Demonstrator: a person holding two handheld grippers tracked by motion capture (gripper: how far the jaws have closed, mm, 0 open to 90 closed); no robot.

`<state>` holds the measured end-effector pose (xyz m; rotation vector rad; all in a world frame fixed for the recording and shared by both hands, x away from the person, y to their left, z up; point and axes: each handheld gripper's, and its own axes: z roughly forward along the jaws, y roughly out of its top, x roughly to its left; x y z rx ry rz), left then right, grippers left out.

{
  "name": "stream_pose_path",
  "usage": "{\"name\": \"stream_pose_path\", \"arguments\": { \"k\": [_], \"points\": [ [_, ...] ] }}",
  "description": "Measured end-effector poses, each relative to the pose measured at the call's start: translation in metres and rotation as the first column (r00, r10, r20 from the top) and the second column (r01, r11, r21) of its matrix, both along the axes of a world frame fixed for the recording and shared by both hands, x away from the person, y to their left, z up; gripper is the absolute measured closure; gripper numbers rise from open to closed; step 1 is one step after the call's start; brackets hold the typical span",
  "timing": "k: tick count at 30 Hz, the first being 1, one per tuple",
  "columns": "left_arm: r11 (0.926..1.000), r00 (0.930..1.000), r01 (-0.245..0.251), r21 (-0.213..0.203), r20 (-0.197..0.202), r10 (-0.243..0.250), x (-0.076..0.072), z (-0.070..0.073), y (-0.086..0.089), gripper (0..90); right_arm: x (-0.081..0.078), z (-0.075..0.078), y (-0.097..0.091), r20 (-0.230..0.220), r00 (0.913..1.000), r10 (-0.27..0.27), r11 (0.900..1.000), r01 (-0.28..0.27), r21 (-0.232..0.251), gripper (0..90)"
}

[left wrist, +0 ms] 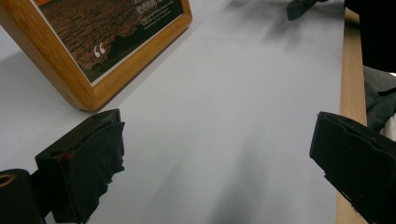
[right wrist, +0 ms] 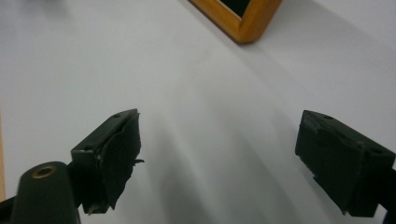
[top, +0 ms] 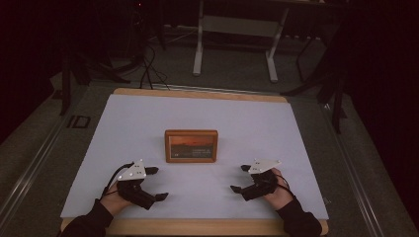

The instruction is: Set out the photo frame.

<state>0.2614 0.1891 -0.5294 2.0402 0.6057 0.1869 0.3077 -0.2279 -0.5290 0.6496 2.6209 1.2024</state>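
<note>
Both tools, left tool (top: 154, 183) and right tool (top: 240, 178), gape wide just short of the wooden frame (top: 191, 146) (standing upright); an uneven nudge could topple it.

a white-topped table (top: 148, 123) with a pale wooden edge stands on grey carpet (top: 237, 69) in a dim room. beyond the table, a light metal desk frame (top: 237, 29) rests on two legs; dark cables (top: 148, 64) trail behind its far-left corner.
</note>
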Motion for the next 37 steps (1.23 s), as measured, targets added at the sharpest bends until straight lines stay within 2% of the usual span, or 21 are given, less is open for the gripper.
{"name": "stream_pose_path", "arguments": {
  "k": [10, 14, 20, 21, 24, 28, 37],
  "points": [
    [1.0, 1.0, 0.001, 0.001, -0.002, -0.001, 0.0, -0.001, 0.0, 3.3, -0.013, -0.004, -0.019, -0.004, 0.9988, -0.048, 0.9987, 0.048, 0.014, 13.7],
    [1.0, 1.0, 0.001, 0.006, -0.001, -0.001, 0.0, -0.001, 0.0, 3.3, -0.017, -0.002, -0.026, 0.016, 0.9976, -0.067, 0.9973, 0.067, 0.032, 13.7],
    [1.0, 1.0, 0.001, 0.003, -0.002, -0.001, 0.0, -0.001, 0.0, 3.4, -0.018, -0.001, -0.034, 0.02, 0.9965, -0.081, 0.9957, 0.08, 0.047, 13.8],
    [1.0, 1.0, 0.002, 0.004, -0.004, -0.002, 0.0, -0.001, -0.001, 3.3, -0.016, 0.0, -0.035, 0.033, 0.996, -0.083, 0.995, 0.081, 0.058, 13.9],
    [1.0, 1.0, 0.004, 0.006, -0.004, -0.004, 0.0, -0.001, -0.001, 3.3, -0.015, -0.001, -0.036, 0.041, 0.9952, -0.089, 0.9947, 0.087, 0.055, 13.9],
    [1.0, 1.0, 0.001, 0.002, -0.003, -0.001, 0.0, -0.001, 0.0, 3.3, -0.012, -0.007, -0.035, 0.02, 0.9964, -0.083, 0.9953, 0.082, 0.052, 13.9],
    [1.0, 1.0, 0.007, 0.005, -0.002, -0.007, -0.001, -0.002, 0.0, 3.3, -0.013, -0.006, -0.032, 0.029, 0.9975, -0.065, 0.9964, 0.063, 0.057, 13.9]
  ]
}}
